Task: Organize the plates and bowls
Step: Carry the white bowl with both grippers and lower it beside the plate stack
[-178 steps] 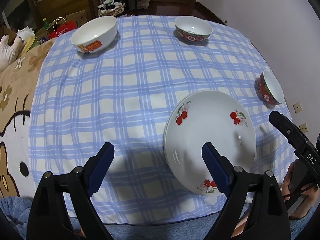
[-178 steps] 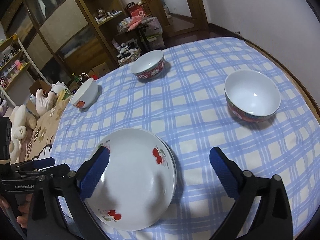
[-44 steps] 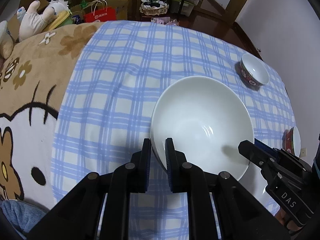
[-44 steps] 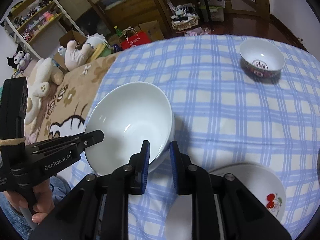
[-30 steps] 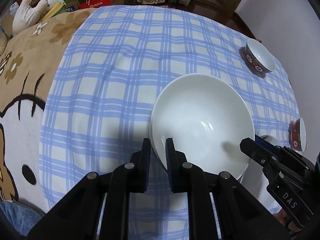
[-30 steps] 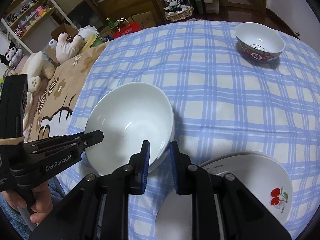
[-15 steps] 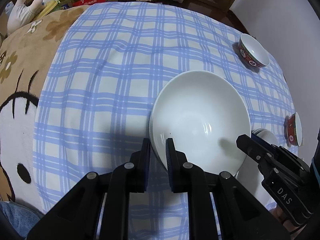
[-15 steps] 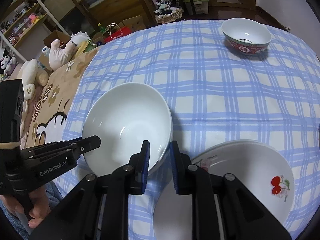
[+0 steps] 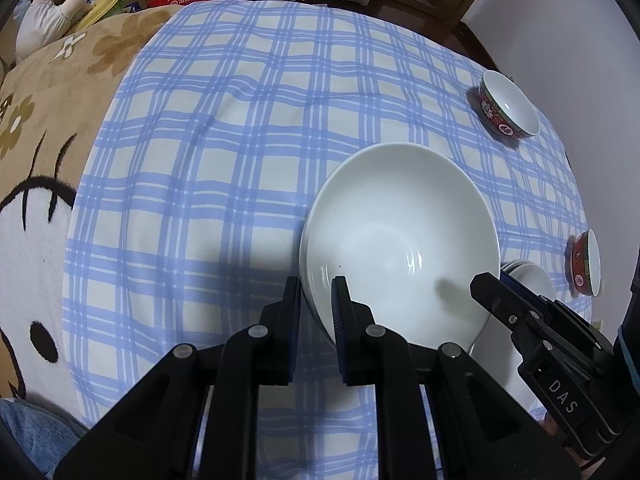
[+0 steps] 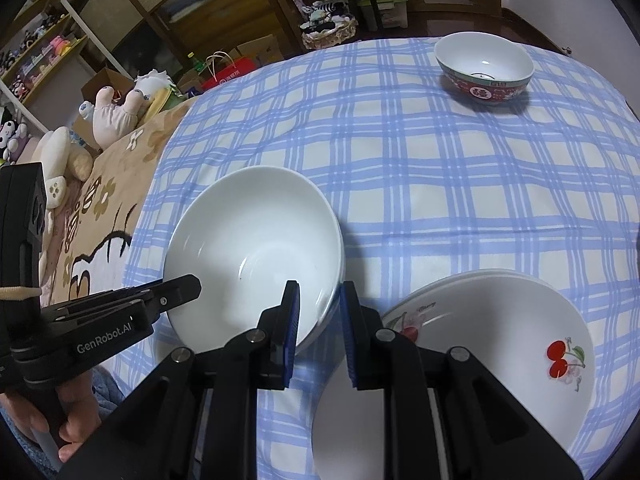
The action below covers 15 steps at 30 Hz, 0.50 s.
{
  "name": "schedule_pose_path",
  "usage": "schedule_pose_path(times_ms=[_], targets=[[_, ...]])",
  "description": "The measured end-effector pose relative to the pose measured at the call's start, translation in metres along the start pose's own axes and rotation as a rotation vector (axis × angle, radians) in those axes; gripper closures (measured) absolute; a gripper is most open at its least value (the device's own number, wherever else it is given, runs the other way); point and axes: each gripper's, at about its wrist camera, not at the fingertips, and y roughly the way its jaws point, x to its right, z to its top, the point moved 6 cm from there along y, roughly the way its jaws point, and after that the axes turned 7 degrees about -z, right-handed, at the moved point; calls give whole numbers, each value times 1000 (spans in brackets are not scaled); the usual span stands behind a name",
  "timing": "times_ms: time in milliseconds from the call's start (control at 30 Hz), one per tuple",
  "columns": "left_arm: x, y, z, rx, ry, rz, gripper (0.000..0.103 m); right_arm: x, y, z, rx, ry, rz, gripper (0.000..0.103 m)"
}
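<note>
**White bowl clamped from both sides over the checked cloth**

White and glossy, the large bowl (image 9: 400, 240) sits in the lower centre of the left wrist view, lifted above the blue-checked cloth (image 9: 240, 140), its shadow falling on the cloth to the lower left. The left hand-held gripper (image 9: 316, 312) is closed on the bowl's near rim, one pad inside, one outside. In the right wrist view the right hand-held gripper (image 10: 319, 320) pinches the opposite rim of the same bowl (image 10: 256, 248) in the same way, jaws nearly together with only the wall between them.

At the lower right of the right wrist view lies a stack of cherry-printed plates (image 10: 500, 320) on the surface, just beside the bowl. A red-patterned bowl (image 10: 484, 68) stands at the upper right, well apart. The left wrist view shows a second red-patterned bowl (image 9: 586, 268) at the right edge. A brown cartoon blanket (image 9: 40, 120) covers the left side.
</note>
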Motion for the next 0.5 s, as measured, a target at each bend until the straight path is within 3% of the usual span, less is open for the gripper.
schedule_pose_path(times_ms=[500], targets=[[2,-26,3,86,41,37,84,4,-14,2,26,20,35,80]])
